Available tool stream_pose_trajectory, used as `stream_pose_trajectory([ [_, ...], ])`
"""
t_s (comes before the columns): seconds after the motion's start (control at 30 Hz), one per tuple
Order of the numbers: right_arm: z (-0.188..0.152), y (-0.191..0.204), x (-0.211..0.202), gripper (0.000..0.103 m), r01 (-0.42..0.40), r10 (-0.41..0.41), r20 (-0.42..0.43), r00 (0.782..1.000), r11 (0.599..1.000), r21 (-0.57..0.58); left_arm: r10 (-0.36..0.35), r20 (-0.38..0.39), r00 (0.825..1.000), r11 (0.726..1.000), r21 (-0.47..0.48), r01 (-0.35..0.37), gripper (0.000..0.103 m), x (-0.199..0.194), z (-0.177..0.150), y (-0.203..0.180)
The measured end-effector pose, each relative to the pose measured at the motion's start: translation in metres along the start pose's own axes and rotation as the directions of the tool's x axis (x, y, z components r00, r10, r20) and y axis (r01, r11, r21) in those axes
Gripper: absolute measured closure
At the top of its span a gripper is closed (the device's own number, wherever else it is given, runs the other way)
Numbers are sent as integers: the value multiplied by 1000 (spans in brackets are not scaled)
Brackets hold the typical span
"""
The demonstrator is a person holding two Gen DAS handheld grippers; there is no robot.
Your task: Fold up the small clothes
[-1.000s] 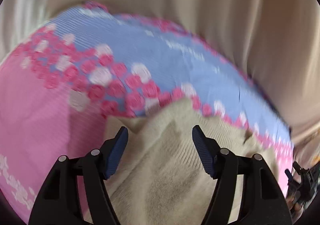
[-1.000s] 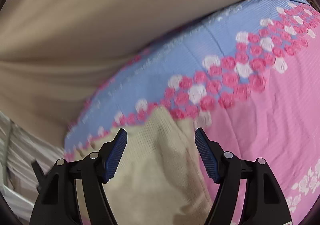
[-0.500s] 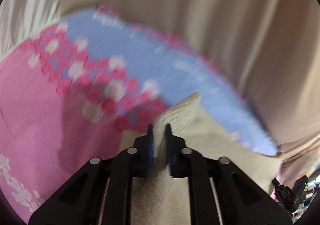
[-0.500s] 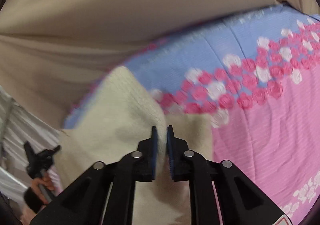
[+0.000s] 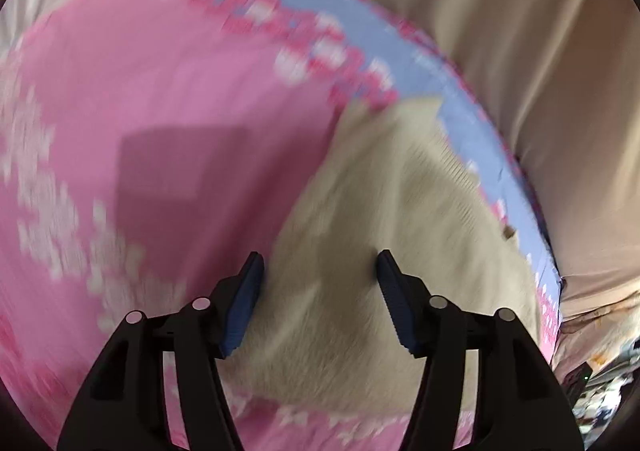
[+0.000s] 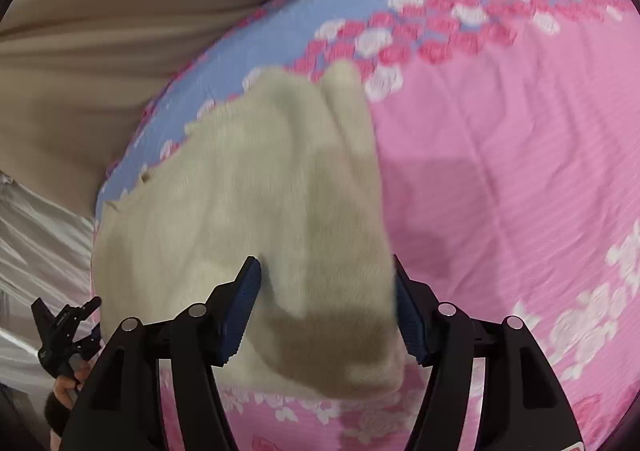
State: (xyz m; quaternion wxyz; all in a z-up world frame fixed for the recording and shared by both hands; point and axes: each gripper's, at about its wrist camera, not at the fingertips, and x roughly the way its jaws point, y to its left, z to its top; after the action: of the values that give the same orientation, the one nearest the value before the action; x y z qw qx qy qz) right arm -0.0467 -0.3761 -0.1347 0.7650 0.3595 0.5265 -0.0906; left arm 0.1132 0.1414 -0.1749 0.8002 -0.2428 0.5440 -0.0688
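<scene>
A cream knitted garment (image 5: 384,219) lies folded over on a pink and blue rose-patterned bedsheet (image 5: 160,99). My left gripper (image 5: 320,275) is open and hovers over the garment's left part, with nothing between its blue pads. In the right wrist view the same garment (image 6: 260,179) shows with a folded-over edge near the bottom. My right gripper (image 6: 326,279) is open over that folded part, empty. The frames are motion-blurred.
The sheet (image 6: 500,155) spreads wide to the right of the garment. Beige fabric (image 5: 540,51) hangs behind the bed. The left gripper, held by a hand (image 6: 64,335), shows at the lower left of the right wrist view.
Both grippers shut on the garment's far edge half a second ago, carried it toward me, and have now opened and let it go, folded over.
</scene>
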Motion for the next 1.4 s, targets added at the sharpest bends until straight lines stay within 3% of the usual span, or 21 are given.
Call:
stream_pose_trajectory([
  [0.07,-4,5,4,26,11,-10,25,1000,1000,-8,0,-22,1000,999,-33,-1,46,11,-8,2],
  [0.13,-1,14,10,25,31,-30,30,999,999,-30,4,7,1000,999,-35,-4,47,12,-11,1],
  [0.17,3,20,15,30,36,-34,33,999,999,-38,2,7,1000,999,-39,-2,53,14,-10,1],
  [0.2,6,22,15,51,35,-33,36,999,998,-43,-12,4,1000,999,-45,13,76,15,-8,1],
  [0.23,10,21,13,67,23,-22,33,999,999,-31,-67,-25,997,995,-72,65,80,19,-5,3],
  [0.3,17,17,0,79,-25,25,40,999,1000,-2,-108,-34,994,987,-121,103,86,15,0,8],
  [0.5,22,24,-69,87,-59,69,108,992,994,-92,-207,-16,978,976,-78,205,89,-34,3,-11],
  [0.63,3,-1,-120,88,-6,22,147,989,994,-107,-243,-79,967,970,-45,240,90,-55,-23,-24],
  [0.77,-28,-40,-113,88,99,-94,76,993,993,-58,-162,-172,972,987,-28,160,90,-39,-72,-14],
  [0.83,-48,-62,-90,81,147,-147,7,989,988,-37,-89,-220,971,995,-70,76,90,-18,-97,4],
  [0.9,-56,-75,-86,74,147,-147,5,989,989,34,-90,-202,975,992,-109,69,86,-10,-103,14],
  [0.97,-53,-69,-100,73,124,-127,63,990,991,57,-72,-193,979,995,-82,57,86,-19,-96,4],
  [1.03,-39,-52,-115,67,148,-147,120,982,989,2,-57,-150,987,998,-19,55,86,-38,-81,-15],
  [1.17,-7,-21,-122,62,93,-78,173,982,993,-79,-56,-35,998,998,40,58,73,-53,-48,-44],
  [1.23,5,-6,-111,68,77,-55,181,982,991,-113,-53,-15,999,998,31,53,73,-39,-36,-51],
  [1.3,16,7,-92,85,63,-35,177,984,986,-152,-78,-38,996,997,26,79,73,-20,-30,-56],
  [1.4,31,13,-54,86,86,-65,119,991,981,-175,-54,-47,997,996,63,57,73,8,-29,-60],
])
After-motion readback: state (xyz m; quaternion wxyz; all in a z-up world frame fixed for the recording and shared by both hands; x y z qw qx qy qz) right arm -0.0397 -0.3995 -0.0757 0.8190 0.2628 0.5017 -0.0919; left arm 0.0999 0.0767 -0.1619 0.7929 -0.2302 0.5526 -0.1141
